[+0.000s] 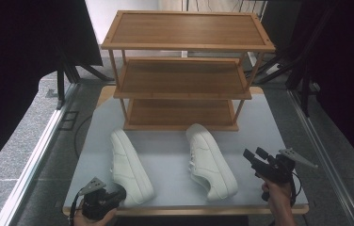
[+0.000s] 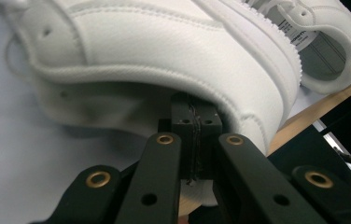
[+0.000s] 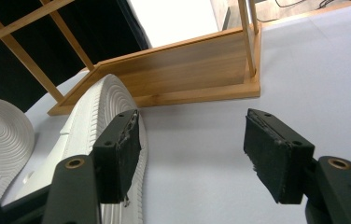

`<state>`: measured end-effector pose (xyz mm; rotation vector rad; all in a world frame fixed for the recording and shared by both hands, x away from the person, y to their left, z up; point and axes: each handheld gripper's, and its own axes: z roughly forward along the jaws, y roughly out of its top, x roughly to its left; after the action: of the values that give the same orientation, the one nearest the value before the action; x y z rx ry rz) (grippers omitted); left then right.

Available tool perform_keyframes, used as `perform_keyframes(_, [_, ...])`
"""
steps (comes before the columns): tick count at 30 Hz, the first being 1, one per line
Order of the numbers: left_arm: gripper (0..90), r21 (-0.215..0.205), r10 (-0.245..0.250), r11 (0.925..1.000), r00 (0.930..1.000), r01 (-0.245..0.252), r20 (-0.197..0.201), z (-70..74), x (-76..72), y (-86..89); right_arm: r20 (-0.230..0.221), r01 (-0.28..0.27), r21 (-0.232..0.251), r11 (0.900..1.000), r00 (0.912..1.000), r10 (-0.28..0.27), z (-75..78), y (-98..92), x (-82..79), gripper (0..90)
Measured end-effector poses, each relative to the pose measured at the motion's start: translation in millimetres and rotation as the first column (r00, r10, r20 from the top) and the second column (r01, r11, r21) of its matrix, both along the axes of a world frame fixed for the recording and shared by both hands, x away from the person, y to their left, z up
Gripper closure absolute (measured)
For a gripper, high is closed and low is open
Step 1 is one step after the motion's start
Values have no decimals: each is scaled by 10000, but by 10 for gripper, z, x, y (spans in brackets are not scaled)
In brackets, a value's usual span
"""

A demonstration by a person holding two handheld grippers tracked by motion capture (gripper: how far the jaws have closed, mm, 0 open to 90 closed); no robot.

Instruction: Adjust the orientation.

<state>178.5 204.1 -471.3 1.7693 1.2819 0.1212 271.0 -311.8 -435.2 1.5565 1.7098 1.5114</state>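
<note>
We see two white sneakers lying on their sides on the grey table (image 1: 175, 150), in front of a three-shelf wooden rack (image 1: 184, 70). The left shoe (image 1: 129, 165) is smooth white leather with stitched seams, small vent holes and a thick rubber sole; its heel end sits at the near edge of the table, its toe pointing toward the rack. In the left gripper view its padded collar and a printed label inside the opening show at the upper right.

The left gripper (image 1: 118, 194) is at that heel. Its jaws are pressed together with no gap between the pads, tucked under the overhanging heel of the shoe; whether they pinch any part of it we cannot tell.

The right shoe (image 1: 209, 160) lies well apart from the first. Its ridged white sole, with rings at the toe, shows in the right gripper view.

The right gripper (image 1: 255, 156) hangs just beside the right shoe, jaws spread wide and holding nothing.
</note>
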Motion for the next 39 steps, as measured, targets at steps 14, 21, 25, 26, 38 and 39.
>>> perform_keyframes(14, [892, 250, -428, 9988, 9990, 424, 161, 84, 73, -160, -124, 22, 3, 10000, 9999, -22, -17, 0, 7, 360])
perform_keyframes(21, [891, 192, -525, 9985, 9982, 519, 303, 130, 116, -225, -157, 100, 23, 9999, 9998, -100, -21, -7, 6, 361])
perform_keyframes(25, [890, 191, -588, 9981, 9976, 581, 364, 158, 143, -257, -159, 101, 18, 9999, 9998, -101, -21, -6, 6, 361])
perform_keyframes(26, [890, 193, -627, 9979, 9973, 620, 384, 169, 156, -268, -161, 100, 18, 9999, 9998, -99, -21, -6, 7, 361])
perform_keyframes(38, [880, 160, -1163, 9932, 9900, 1154, 800, 338, 464, -590, -199, 209, 62, 9998, 9996, -207, -27, -19, 9, 360])
perform_keyframes(39, [880, 204, -1253, 9921, 9887, 1240, 824, 350, 498, -630, -192, 194, 39, 9998, 9996, -193, -28, -16, 9, 360])
